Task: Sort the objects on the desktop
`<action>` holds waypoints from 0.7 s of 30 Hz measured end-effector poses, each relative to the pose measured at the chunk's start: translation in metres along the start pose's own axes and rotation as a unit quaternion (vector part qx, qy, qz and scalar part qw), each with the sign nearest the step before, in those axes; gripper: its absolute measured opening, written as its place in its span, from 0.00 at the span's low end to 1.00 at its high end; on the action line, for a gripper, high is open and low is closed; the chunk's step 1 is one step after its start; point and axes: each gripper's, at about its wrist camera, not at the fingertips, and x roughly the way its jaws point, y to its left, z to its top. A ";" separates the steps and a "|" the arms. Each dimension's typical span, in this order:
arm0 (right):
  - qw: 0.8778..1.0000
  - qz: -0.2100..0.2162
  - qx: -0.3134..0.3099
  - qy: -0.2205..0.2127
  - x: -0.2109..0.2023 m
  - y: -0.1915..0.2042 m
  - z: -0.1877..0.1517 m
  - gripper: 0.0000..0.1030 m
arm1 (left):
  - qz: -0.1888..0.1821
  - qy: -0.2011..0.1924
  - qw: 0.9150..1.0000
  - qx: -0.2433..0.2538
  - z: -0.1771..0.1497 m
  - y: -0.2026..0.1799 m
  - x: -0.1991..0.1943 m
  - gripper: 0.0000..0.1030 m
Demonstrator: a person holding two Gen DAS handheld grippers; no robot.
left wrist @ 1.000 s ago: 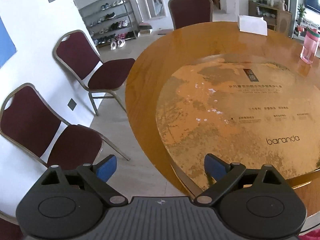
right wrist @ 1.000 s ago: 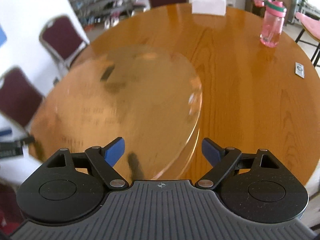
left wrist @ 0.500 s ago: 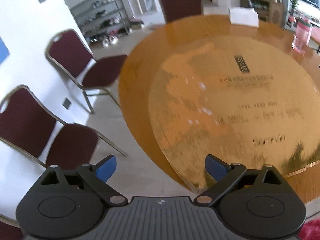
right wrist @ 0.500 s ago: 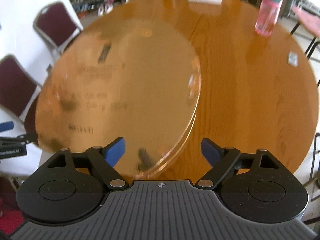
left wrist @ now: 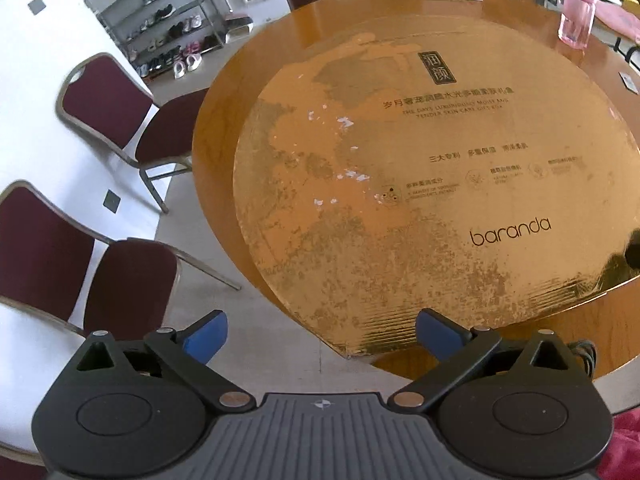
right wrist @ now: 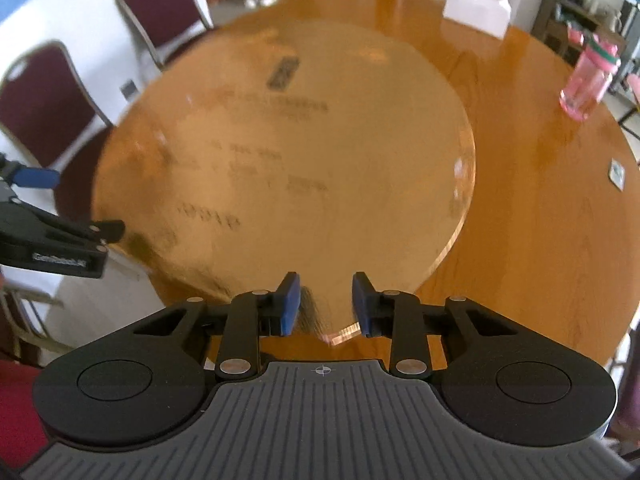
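A large gold printed board (left wrist: 400, 168) lies flat on the round wooden table (left wrist: 216, 120), and its near-left corner juts past the table's rim. My left gripper (left wrist: 320, 320) hangs over that corner with its jaws opening wide; the corner lies between the blue pads, touching neither. In the right wrist view the same board (right wrist: 280, 140) fills the middle, blurred. My right gripper (right wrist: 326, 280) has closed on the board's near-right corner, which spans the narrow gap between its pads. The left gripper (right wrist: 52, 220) shows at the board's left edge.
A pink water bottle (right wrist: 588, 80) and a white box (right wrist: 476, 12) stand at the table's far side. A small flat packet (right wrist: 616, 174) lies near the right rim. Maroon chairs (left wrist: 120, 112) stand to the left by a white wall, with a shoe rack (left wrist: 172, 28) behind them.
The right jaws went from wide apart to narrow around the board's corner. The left jaws spread a little wider and that hand dropped toward the board's near-left corner.
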 end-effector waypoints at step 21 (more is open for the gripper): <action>0.984 0.036 0.084 -0.153 -0.069 0.020 0.007 0.86 | -0.065 -0.064 0.996 -0.006 0.009 0.005 -0.068 1.00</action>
